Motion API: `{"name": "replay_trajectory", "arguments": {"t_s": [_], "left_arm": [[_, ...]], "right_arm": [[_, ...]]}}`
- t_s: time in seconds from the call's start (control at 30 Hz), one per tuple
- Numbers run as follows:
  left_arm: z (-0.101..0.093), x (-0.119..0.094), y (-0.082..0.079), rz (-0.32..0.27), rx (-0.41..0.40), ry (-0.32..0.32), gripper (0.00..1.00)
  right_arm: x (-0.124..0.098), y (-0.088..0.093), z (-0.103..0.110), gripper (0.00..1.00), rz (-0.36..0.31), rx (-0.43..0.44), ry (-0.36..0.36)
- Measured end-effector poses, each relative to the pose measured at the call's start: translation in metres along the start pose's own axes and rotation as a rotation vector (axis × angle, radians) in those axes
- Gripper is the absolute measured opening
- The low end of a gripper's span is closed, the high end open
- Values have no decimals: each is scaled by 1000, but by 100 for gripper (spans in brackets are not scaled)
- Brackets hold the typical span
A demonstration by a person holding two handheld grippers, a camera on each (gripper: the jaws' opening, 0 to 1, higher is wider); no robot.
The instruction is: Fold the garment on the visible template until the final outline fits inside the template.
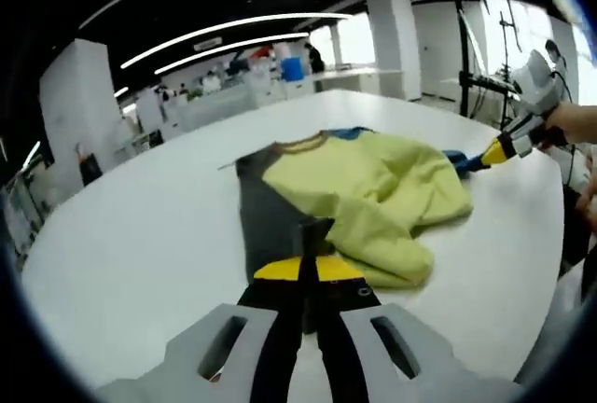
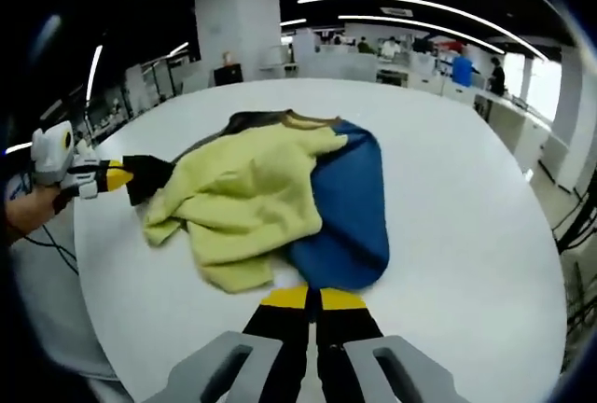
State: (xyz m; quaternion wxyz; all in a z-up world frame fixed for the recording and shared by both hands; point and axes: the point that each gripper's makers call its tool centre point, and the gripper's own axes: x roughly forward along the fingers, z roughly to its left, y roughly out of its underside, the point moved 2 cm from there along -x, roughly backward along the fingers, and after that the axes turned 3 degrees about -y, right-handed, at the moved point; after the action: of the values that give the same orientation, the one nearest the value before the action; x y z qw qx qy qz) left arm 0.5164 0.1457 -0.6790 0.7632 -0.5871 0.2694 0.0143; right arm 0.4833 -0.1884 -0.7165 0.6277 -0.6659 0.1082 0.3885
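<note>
Where the white table curves toward me, I log one garment, bunched at the middle of the top: yellow panel uppermost, dark grey panel on one side, blue panel on the other, brown-trimmed collar at the far end. From the left gripper view the blue part is almost wholly hidden behind the yellow folds; from the right gripper view the blue panel lies broad and the grey one is mostly covered. I cannot make out any template outline under or around the cloth.

Left gripper: jaws pressed together, a peak of dark grey cloth pinched between the yellow-banded tips. It also appears at the left edge of the right gripper view, with a hand behind it.

Right gripper: jaws together at the near hem of the blue panel; whether cloth sits between the tips I cannot tell.

Background: blurred white pillars, ceiling light strips, distant benches.
</note>
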Motion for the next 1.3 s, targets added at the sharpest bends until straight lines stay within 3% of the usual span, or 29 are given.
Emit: {"name": "replay_trajectory", "arguments": {"t_s": [0.23,0.37,0.47,0.57,0.67,0.8,0.9,0.97,1.1,1.3], "left_arm": [[55,-4,-12,-26,-66,-140,0],[93,-3,-4,-19,-120,-248,0],[111,-1,5,6,-131,-286,0],[122,2,10,14,-161,-309,0],[136,5,20,21,-275,-340,0],[148,7,29,47,-268,-372,0],[157,9,40,71,-350,-386,0],[165,11,45,80,-350,-400,0],[178,13,51,84,-381,-424,0],[191,16,58,110,-340,-449,0]], "right_arm": [[-13,-12,-22,0,8,-30,36],[-19,-11,-44,0,42,-51,74],[-22,-10,-59,0,41,21,82],[-26,-13,-72,0,29,46,102],[-29,-12,-82,0,37,60,122],[-31,-11,-98,0,43,102,143],[-33,-9,-112,0,54,136,153],[-35,-8,-123,0,49,186,178],[-39,-1,-141,0,76,191,215],[-40,4,-163,0,103,200,262]]}}
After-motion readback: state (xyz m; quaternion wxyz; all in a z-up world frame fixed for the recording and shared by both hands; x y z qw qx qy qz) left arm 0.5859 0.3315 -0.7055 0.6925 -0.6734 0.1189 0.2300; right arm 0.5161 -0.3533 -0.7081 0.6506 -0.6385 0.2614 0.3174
